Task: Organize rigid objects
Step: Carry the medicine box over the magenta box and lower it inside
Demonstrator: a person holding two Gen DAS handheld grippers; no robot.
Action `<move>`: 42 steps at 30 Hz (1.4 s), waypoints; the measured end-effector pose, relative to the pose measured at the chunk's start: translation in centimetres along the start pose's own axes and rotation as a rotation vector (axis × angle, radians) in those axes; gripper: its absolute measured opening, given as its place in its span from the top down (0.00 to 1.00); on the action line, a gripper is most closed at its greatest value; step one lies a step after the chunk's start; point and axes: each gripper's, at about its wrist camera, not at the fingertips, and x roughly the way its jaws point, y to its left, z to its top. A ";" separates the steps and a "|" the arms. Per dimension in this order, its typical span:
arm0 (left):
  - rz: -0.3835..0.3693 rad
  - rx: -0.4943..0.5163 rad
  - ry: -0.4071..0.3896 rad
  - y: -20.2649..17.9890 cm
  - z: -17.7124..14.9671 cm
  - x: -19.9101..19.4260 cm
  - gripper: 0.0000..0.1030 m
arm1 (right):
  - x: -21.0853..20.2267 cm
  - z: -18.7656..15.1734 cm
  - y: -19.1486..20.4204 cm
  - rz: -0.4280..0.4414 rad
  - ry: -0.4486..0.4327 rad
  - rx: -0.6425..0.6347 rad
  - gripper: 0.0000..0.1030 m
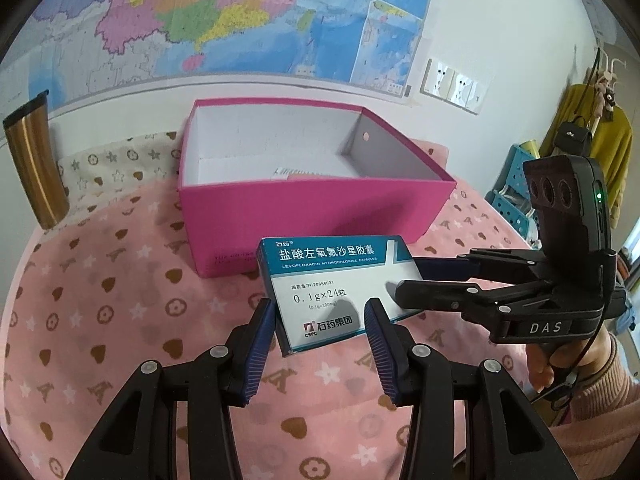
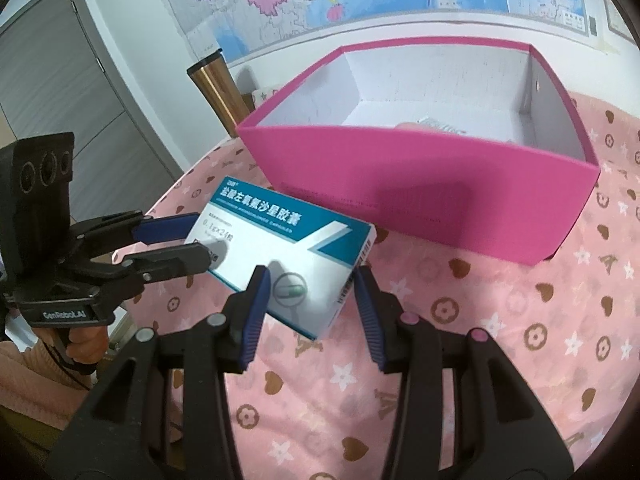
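Just in front of the pink box, I am holding the medicine carton off the cloth; left gripper and right gripper are both clamping its opposite ends.

Two black handheld grippers with ribbed blue pads: the right gripper, marked "DAS", at right frame; the left gripper, marked "GenRobot.AI", at left. Pink ribbed sleeves, thin black cables.

A pink patterned cloth covers the surface, bearing the pink box and a tumbler.
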 end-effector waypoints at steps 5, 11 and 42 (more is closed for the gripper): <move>0.007 0.002 -0.013 0.0 0.6 -0.1 0.55 | -0.5 0.6 0.2 -0.008 -0.018 -0.012 0.55; 0.017 0.012 -0.030 -0.1 1.2 -0.4 0.55 | -0.8 1.4 0.4 -0.013 -0.033 -0.025 0.55; 0.031 0.007 -0.085 0.4 4.0 0.0 0.55 | -1.8 4.2 0.2 -0.037 -0.097 -0.065 0.55</move>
